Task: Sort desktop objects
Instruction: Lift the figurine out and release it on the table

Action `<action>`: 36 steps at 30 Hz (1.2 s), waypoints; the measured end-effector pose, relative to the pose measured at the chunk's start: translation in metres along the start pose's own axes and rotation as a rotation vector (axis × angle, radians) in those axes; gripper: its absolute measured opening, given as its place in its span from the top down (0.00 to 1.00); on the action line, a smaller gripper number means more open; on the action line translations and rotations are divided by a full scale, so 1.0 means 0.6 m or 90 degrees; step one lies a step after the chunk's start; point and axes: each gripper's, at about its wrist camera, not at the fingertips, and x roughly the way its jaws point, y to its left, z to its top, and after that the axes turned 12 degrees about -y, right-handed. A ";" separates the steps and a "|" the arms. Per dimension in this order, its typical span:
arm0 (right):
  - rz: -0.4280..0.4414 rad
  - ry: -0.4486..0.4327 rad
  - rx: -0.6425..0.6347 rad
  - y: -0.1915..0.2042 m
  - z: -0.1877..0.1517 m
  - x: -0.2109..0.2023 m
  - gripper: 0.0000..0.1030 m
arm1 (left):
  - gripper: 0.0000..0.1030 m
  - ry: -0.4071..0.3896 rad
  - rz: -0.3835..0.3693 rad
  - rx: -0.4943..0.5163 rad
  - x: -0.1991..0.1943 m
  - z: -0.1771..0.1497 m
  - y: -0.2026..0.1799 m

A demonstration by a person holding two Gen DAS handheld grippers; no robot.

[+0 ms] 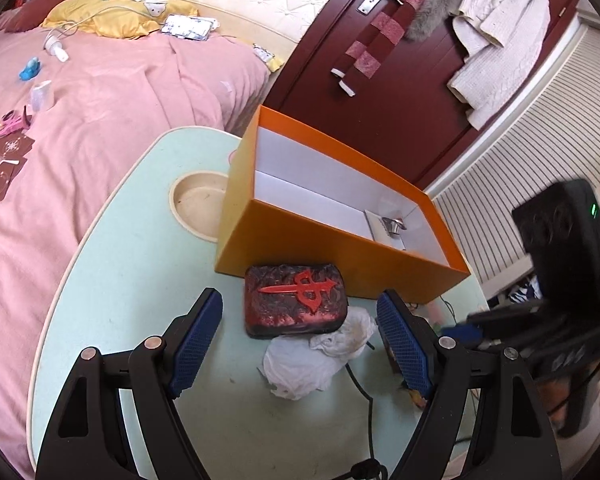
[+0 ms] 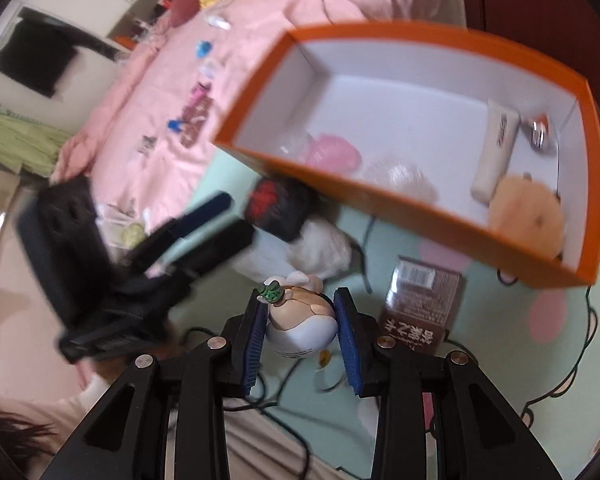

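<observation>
Orange cardboard forms the open box (image 2: 400,196) standing on the pale green table (image 1: 139,300), its inside white. Read from left to right in the right wrist view, it holds a pink object (image 2: 332,152), a whitish blurred lump (image 2: 400,176), a cream tube (image 2: 496,152) lying along the floor, a small shiny metal piece (image 2: 540,134) in the far corner, and a round orange plush (image 2: 526,216) against the near wall. The left gripper (image 1: 300,336) hovers with its blue-padded fingers (image 1: 195,340) spread wide and empty; a red-and-black case (image 1: 295,300) lies between and just beyond them, touching the box's near wall, with crumpled white tissue (image 1: 316,356) beside it. The right gripper (image 2: 304,332) has its fingers closed in on a small cream-and-white figurine (image 2: 304,328), held above the table. A brown packet (image 2: 420,304) lies right of it.
</observation>
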 end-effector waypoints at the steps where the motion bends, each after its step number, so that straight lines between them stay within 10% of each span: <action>1: 0.003 -0.009 -0.002 -0.001 -0.001 -0.003 0.67 | 0.22 0.001 0.002 -0.001 0.001 0.000 0.001; 20: 0.137 -0.189 0.019 -0.029 -0.062 -0.046 0.45 | 0.23 0.004 0.028 0.144 -0.001 0.142 -0.056; 28: 0.194 -0.231 0.086 -0.071 -0.100 -0.054 0.44 | 0.35 0.294 0.029 0.176 0.114 0.207 -0.118; 36: 0.246 -0.243 0.145 -0.103 -0.115 -0.063 0.39 | 0.43 0.546 0.155 0.301 0.251 0.153 -0.166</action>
